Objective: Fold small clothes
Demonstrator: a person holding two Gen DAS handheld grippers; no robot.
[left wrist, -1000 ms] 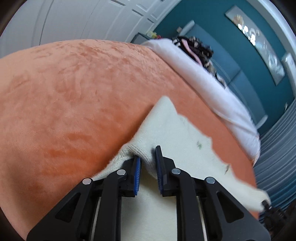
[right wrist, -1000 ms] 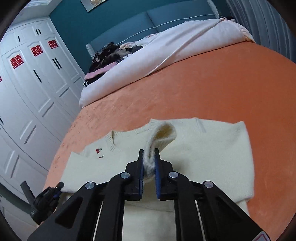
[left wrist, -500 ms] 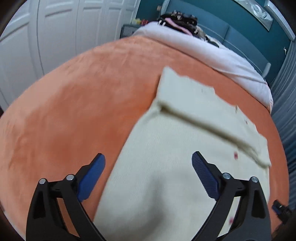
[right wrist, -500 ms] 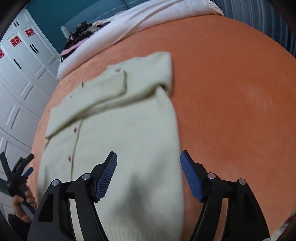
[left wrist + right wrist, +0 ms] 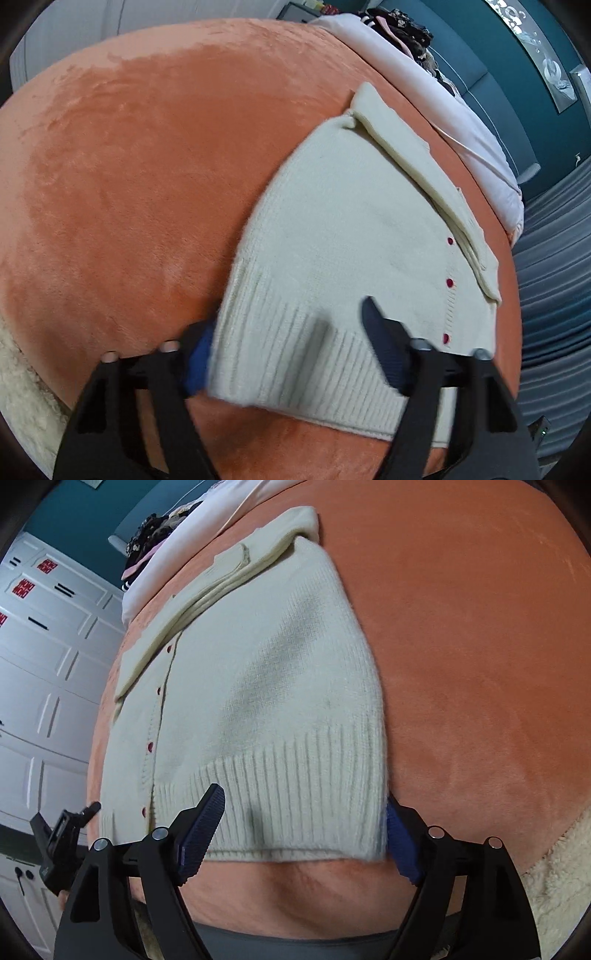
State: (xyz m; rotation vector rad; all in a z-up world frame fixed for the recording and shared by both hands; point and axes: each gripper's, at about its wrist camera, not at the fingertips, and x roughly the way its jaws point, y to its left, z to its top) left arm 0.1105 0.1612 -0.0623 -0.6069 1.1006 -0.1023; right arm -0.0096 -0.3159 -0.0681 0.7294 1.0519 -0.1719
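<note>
soft knit, take it by the hem corners

a cream cardigan lies flat on the orange blanket, sleeves folded across its top. both tongs are spread wide and hold nothing: the left gripper and right gripper each straddle a corner of the ribbed hem. the left view is blurred, so contact is unclear. the knit looks light, limp and stretchy; pinching the thicker ribbing should hold best.

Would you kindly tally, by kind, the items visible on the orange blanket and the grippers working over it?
Cream cardigan: 1
Red buttons on it: 4 visible
Left hand-held gripper and right hand-held gripper, open: 2
Orange blanket: 1
Total: 8
</note>
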